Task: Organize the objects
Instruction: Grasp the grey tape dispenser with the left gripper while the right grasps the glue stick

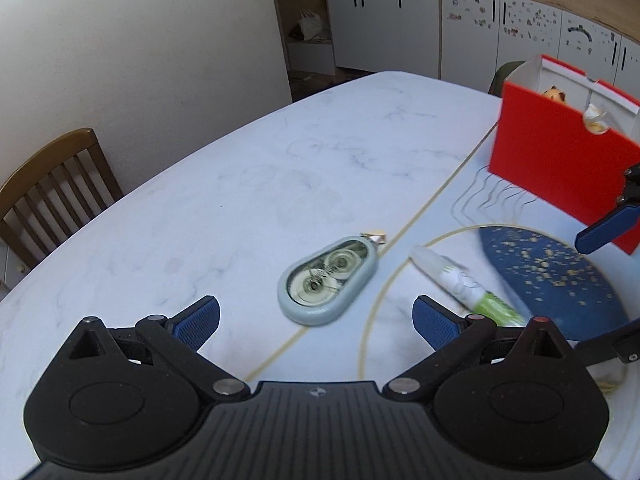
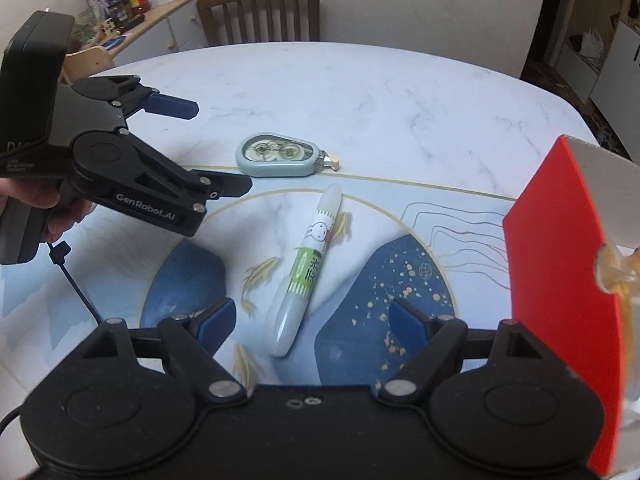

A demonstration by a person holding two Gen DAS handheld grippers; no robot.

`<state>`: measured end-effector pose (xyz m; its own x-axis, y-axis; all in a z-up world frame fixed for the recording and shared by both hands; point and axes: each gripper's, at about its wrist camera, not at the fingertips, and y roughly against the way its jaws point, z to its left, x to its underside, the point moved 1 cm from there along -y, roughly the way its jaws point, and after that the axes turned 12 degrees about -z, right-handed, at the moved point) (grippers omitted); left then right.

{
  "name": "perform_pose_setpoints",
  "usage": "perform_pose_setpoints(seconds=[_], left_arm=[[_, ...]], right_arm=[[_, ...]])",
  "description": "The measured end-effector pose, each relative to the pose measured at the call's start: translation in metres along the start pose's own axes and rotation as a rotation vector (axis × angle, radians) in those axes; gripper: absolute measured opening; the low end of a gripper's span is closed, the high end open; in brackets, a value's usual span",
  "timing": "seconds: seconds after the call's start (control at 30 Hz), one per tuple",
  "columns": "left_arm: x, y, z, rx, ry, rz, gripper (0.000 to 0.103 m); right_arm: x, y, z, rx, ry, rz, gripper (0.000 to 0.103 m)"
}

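Right wrist view: your right claw [image 2: 310,320] is spread wide and empty, and the white-and-green pen [image 2: 306,268] lies on the counter [image 2: 360,92] directly ahead of it, its near rounded end sitting between the two blue pads. Its long axis runs nearly straight away from you, tilted a little to the right at the far end, so it lies roughly parallel to the fingers, good for closing across the barrel. Beyond the pen's far tip, the grey-green correction tape dispenser [image 2: 276,155] lies flat, long axis crossways, just apart from the pen.

Your left claw [image 2: 216,148] comes in from the left, also spread and holding nothing, hovering just left of the dispenser. Left wrist view confirms: left claw [image 1: 316,322] open, dispenser [image 1: 328,280] straight ahead between the pad lines, long axis slanting up to the right; pen [image 1: 460,282] off to the right of it, close to the right-side pad.

So the split reads: right claw nearer the pen, left claw nearer the dispenser. The red box [image 2: 560,276] stands at the right, open-topped with things already inside, well nearer your right claw, likely the drop spot. Left view is motion-blurred, so fine contact can't be judged.
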<state>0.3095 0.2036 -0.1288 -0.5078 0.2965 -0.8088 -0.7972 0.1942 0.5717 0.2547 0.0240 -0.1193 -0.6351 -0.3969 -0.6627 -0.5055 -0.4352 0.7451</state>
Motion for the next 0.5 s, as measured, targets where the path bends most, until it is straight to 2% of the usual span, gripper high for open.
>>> perform_pose_setpoints(seconds=[0.23,0.5], left_arm=[[0.005,-0.031,0.009,0.023,-0.031,0.027,0.103],[0.008,-0.048,0.008,0.055,-0.072,0.029,0.102]], right_arm=[[-0.001,-0.026,0.002,0.022,0.005,0.034,0.082],[-0.003,-0.043,0.003,0.031,0.015,0.044,0.08]])
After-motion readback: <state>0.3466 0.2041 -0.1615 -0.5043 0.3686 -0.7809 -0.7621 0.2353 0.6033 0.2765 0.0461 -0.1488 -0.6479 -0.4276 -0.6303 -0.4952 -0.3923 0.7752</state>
